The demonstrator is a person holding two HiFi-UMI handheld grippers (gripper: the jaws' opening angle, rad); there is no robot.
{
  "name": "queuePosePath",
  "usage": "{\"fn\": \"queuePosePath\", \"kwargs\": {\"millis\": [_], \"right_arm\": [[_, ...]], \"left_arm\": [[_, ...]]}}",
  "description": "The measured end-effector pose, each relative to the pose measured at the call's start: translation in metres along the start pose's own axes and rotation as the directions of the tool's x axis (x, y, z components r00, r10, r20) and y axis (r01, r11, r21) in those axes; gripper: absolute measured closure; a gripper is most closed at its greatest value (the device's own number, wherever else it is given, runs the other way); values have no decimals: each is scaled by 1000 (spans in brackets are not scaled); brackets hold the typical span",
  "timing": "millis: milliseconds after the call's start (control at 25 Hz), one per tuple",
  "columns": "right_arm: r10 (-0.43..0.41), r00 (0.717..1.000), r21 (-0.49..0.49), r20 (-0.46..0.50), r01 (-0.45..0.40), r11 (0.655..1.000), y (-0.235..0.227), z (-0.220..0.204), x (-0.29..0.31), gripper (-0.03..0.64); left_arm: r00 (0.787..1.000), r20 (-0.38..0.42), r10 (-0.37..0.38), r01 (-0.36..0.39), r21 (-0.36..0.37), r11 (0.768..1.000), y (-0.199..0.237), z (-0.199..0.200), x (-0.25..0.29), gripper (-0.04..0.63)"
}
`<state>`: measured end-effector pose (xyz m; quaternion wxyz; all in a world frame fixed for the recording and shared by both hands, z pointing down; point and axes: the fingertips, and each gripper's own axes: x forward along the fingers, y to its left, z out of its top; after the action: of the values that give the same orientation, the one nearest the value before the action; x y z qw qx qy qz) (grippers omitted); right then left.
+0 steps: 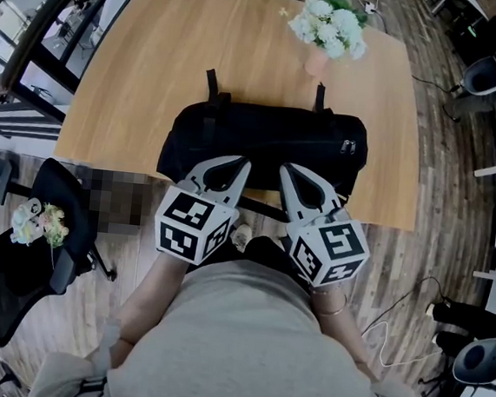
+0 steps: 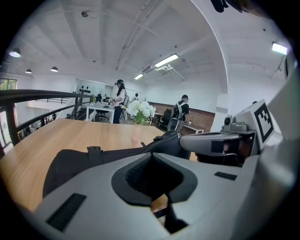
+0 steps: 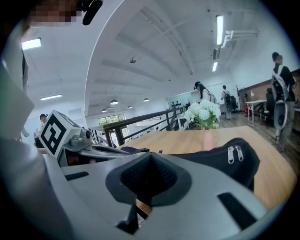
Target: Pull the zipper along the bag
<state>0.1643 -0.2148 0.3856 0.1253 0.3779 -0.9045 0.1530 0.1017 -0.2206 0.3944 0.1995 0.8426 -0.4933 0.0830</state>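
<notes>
Looking down, I see my left gripper (image 1: 236, 166) and my right gripper (image 1: 290, 173) side by side at the near side of the black bag (image 1: 267, 138). Both have their jaws pressed together with nothing caught in them. The bag lies long-ways on the wooden table (image 1: 157, 54), its two small silver zipper pulls (image 3: 233, 153) hang at the bag's right end, apart from both grippers, and white flowers (image 1: 333, 25) stand behind the bag.
</notes>
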Motion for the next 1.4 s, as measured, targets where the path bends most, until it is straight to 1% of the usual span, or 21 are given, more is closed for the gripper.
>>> {"fn": "queuePosePath", "kwargs": {"millis": [280,400,600,920,1080,1400], "right_arm": [[3,1000,14,14,-3,1000,2,3,-2,612],[5,1000,10,15,-5,1000,2,1,-1,612],[8,1000,12,1,-8,1000,5,0,-2,612],[16,1000,13,-4,-16,1000,7,-4,-3,612],[28,1000,3,-11,-28,1000,10,-7,-2,612],[33,999,-3,-11,-33,999,11,-8,-1,612]], "left_arm": [[1000,-3,-1,1,-6,1000,-2,-1,-1,571],[1000,-5,-10,10,3,1000,-4,-1,0,571],[1000,-15,-21,21,-5,1000,-6,-5,0,571],[999,-23,-30,30,13,999,-11,-7,0,571],[999,-24,-35,35,6,999,-13,-9,1,571],[999,-23,-37,38,17,999,-16,-6,1,571]]}}
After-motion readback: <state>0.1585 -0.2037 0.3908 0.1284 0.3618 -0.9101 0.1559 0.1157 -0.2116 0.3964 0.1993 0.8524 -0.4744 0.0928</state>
